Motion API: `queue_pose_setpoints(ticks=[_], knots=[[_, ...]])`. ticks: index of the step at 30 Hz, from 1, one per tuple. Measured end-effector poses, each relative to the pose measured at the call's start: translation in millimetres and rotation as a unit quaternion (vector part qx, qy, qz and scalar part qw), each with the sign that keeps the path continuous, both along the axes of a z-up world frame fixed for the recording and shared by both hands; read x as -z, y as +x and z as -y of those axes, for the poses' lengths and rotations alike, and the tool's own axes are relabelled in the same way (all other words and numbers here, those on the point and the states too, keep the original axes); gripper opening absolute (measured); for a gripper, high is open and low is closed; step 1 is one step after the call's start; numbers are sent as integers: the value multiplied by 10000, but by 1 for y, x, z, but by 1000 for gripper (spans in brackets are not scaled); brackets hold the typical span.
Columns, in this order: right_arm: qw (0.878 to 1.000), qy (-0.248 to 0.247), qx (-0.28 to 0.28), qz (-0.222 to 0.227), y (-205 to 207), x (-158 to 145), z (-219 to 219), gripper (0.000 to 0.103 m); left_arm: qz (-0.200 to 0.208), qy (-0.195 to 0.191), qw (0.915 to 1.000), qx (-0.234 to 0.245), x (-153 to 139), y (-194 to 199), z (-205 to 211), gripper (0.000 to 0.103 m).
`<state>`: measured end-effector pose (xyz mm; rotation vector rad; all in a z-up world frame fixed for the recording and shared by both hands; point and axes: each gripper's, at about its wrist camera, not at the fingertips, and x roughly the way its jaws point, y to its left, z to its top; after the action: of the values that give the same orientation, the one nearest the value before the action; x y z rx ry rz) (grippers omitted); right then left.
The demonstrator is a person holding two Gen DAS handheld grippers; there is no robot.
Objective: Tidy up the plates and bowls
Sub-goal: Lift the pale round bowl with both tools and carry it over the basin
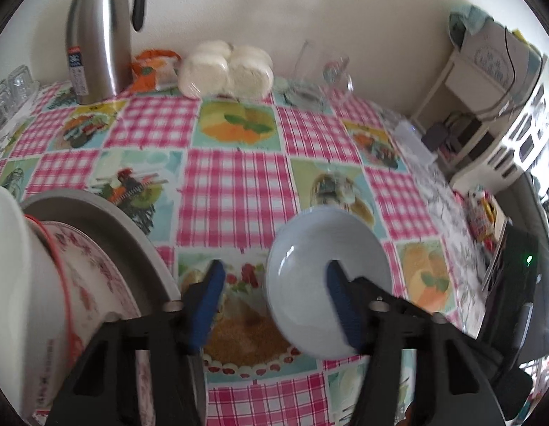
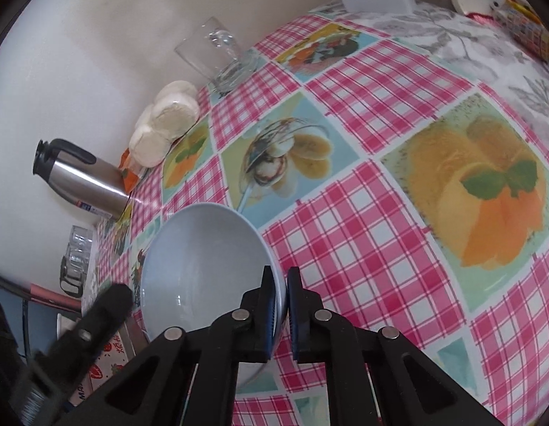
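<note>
A pale blue bowl (image 2: 203, 266) is clamped by its rim in my right gripper (image 2: 280, 284) and held tilted above the tablecloth. It also shows in the left wrist view (image 1: 309, 284), partly behind my right finger. My left gripper (image 1: 274, 277) is open and empty, just left of the bowl. At the left edge stand a grey plate (image 1: 107, 220), a floral pink-patterned dish (image 1: 93, 277) with a red rim, and a white dish (image 1: 4, 248), stacked on edge. The left gripper's body (image 2: 89, 319) shows at lower left in the right wrist view.
A steel thermos jug (image 1: 97, 35), wrapped white buns (image 1: 224, 67), an orange packet (image 1: 150, 67) and drinking glasses (image 1: 320, 71) line the wall. Clear glass cups (image 1: 8, 88) sit far left. A white shelf unit (image 1: 487, 99) stands right of the checked table (image 1: 235, 184).
</note>
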<state>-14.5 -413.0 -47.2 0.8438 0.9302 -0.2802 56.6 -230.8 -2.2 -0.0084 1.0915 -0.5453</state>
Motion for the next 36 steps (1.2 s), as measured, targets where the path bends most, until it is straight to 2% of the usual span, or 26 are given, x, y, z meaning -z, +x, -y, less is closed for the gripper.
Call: queue_pose_setpoints(ticks=[1, 3, 7, 8, 9, 15, 20, 31, 36], knots=[[10000, 17, 8, -4, 0, 0, 0, 7, -57, 17, 10000, 25, 3, 0, 1, 51], [10000, 27, 10, -12, -1, 0, 1, 7, -153, 19, 9999, 40, 10, 0, 1, 40], [10000, 27, 3, -18, -1, 0, 1, 7, -279, 92, 9995, 86, 21, 1, 2, 26], [10000, 19, -8, -21, -1, 0, 0, 7, -317, 77, 9994, 98, 22, 1, 2, 17], [10000, 7, -21, -21, -1, -1, 0, 7, -342, 60, 9993, 100, 24, 1, 2, 14], [9997, -220, -62, -100, -2, -7, -3, 8, -363, -43, 9992, 162, 22, 0, 1, 12], [9994, -330, -42, -15, -6, -20, -2, 8, -167, -182, 9995, 208, 2, -3, -1, 12], [9918, -1022, -260, 717, -16, -105, -40, 8, 616, -678, 9958, 38, -75, -19, -47, 12], [9861, -1218, -530, 1003, -13, -138, -75, 8, 718, -948, 9926, -263, -96, -21, -90, 12]])
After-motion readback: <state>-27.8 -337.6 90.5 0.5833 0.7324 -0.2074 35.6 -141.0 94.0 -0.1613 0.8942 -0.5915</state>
